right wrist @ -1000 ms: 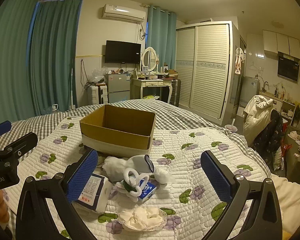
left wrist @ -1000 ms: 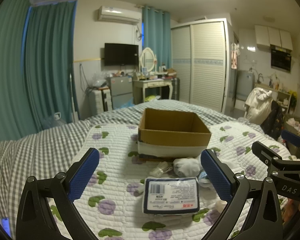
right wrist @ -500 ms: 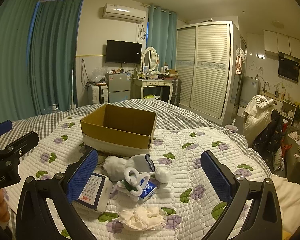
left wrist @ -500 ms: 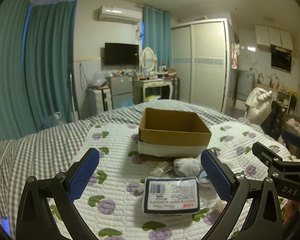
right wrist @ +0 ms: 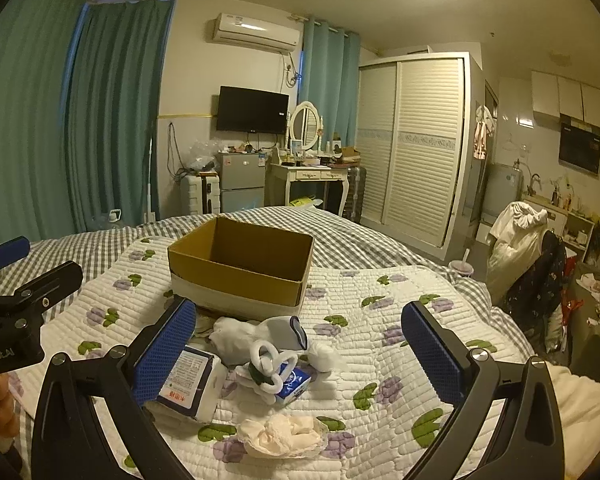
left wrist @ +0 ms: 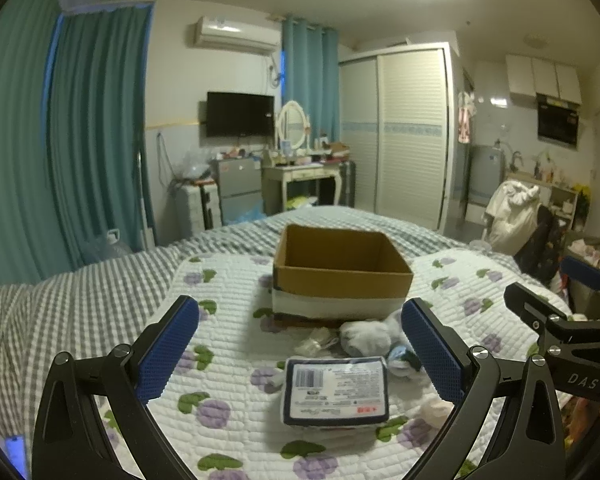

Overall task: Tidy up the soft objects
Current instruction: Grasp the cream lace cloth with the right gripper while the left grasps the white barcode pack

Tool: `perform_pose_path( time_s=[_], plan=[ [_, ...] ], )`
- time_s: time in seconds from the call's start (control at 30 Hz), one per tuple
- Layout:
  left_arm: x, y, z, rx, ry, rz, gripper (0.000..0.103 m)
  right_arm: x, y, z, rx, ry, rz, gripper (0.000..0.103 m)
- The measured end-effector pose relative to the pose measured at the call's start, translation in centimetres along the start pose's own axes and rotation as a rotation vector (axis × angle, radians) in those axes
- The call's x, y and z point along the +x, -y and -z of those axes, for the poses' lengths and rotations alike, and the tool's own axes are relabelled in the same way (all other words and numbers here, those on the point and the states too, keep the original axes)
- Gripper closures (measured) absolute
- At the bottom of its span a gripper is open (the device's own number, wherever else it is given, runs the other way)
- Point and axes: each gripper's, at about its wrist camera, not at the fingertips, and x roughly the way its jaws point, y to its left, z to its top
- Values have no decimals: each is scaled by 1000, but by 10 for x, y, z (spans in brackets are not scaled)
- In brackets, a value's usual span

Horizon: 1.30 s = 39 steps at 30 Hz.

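An open cardboard box stands on the quilted bed, empty inside as far as I see. In front of it lies a pile: a navy-and-white tissue pack, a grey-white sock, a white looped scrunchie on a small blue-white packet, a white ball, and a cream lace cloth. My left gripper is open above the tissue pack. My right gripper is open above the pile. Both are empty.
The white quilt with purple flowers covers a grey checked bedspread. The right gripper's body shows at the right of the left wrist view. A chair with clothes stands right of the bed.
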Motion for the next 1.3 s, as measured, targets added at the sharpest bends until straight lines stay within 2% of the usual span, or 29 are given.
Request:
perform_pose_path(
  time_s=[0.13, 0.27, 0.53, 0.6, 0.67, 0.73, 0.77, 0.8, 0.87, 1.07, 1.13, 1.2, 1.27, 1.3],
  plan=[
    [-2, 3, 8, 10, -42, -7, 0, -8, 5, 3, -18, -20, -9, 0],
    [9, 8, 32, 22, -130, -7, 0, 0, 9, 20, -17, -89, -40, 0],
    [45, 17, 79, 30, -303, 3, 0, 60, -10, 83, -76, -316, -107, 8],
    [53, 17, 87, 33, -338, 6, 0, 73, -13, 98, -75, -360, -118, 21],
    [59, 17, 92, 36, -364, 9, 0, 87, -13, 111, -60, -397, -124, 28],
    [63, 17, 95, 35, -378, 17, 0, 99, -15, 120, -67, -428, -124, 49],
    [64, 18, 97, 39, -382, 20, 0, 102, -15, 121, -65, -440, -136, 69],
    [66, 19, 97, 45, -383, 21, 0, 105, -14, 121, -61, -443, -142, 77],
    [68, 17, 97, 57, -381, 17, 0, 104, -13, 120, -62, -431, -146, 84],
    [81, -6, 85, 7, -370, 32, 2, 94, -5, 109, -40, -398, -150, 85],
    [93, -9, 83, -1, -382, 48, 9, 94, -5, 108, -35, -397, -155, 85],
    [112, -11, 84, -25, -422, 82, 21, 94, -8, 106, -39, -394, -161, 85],
    [132, -11, 92, -41, -469, 98, 28, 94, -11, 106, -47, -392, -165, 85],
    [139, -10, 96, -47, -488, 107, 28, 95, -13, 106, -53, -393, -168, 85]
  ],
)
